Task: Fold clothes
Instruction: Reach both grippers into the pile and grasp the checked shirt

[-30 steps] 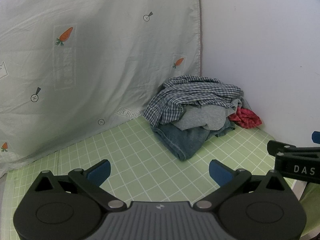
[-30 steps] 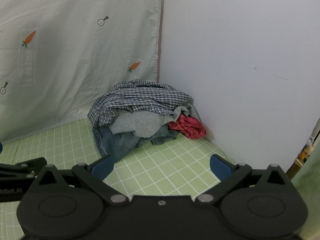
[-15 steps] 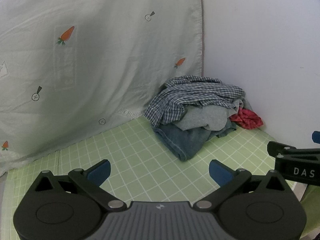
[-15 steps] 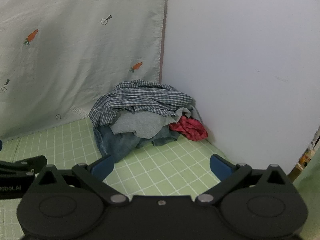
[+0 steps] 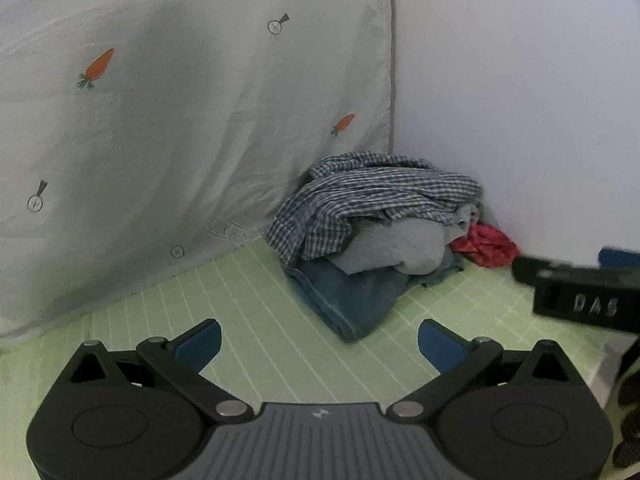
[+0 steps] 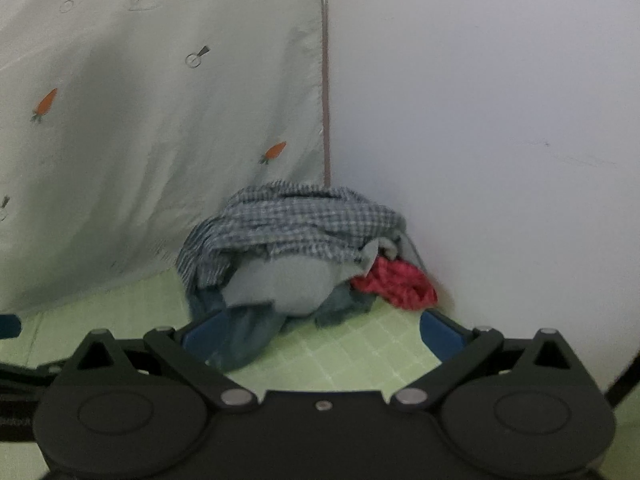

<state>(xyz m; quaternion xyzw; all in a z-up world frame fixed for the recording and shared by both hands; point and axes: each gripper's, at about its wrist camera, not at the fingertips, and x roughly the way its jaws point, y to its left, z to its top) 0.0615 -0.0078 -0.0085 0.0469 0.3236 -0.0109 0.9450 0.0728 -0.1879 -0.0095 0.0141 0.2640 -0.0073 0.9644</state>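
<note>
- Clothes pile (image 5: 376, 236) sits in far corner of the green grid mat (image 5: 248, 312), where the carrot-print sheet (image 5: 180, 120) meets the white wall (image 5: 520, 100).
- Top layer: blue/white checked shirt (image 5: 372, 196), crumpled, draped over the rest.
- Under it: pale grey garment (image 5: 392, 248), bunched.
- Bottom: blue denim piece (image 5: 352, 296), a folded edge sticking out toward the near side of the mat.
- Red patterned cloth (image 5: 484, 246) at right of pile, against the wall; touching the grey/denim edge.
- Left gripper (image 5: 318, 340): fingers spread wide, nothing between them, over bare mat, short of the pile.
- Right gripper (image 6: 316, 332): also spread wide, empty; its left blue pad (image 6: 204, 334) is right by the denim edge – contact can't be told, right-wrist view is blurred.
- In left-wrist view, the right gripper's black body shows at the right edge, near the red cloth.
</note>
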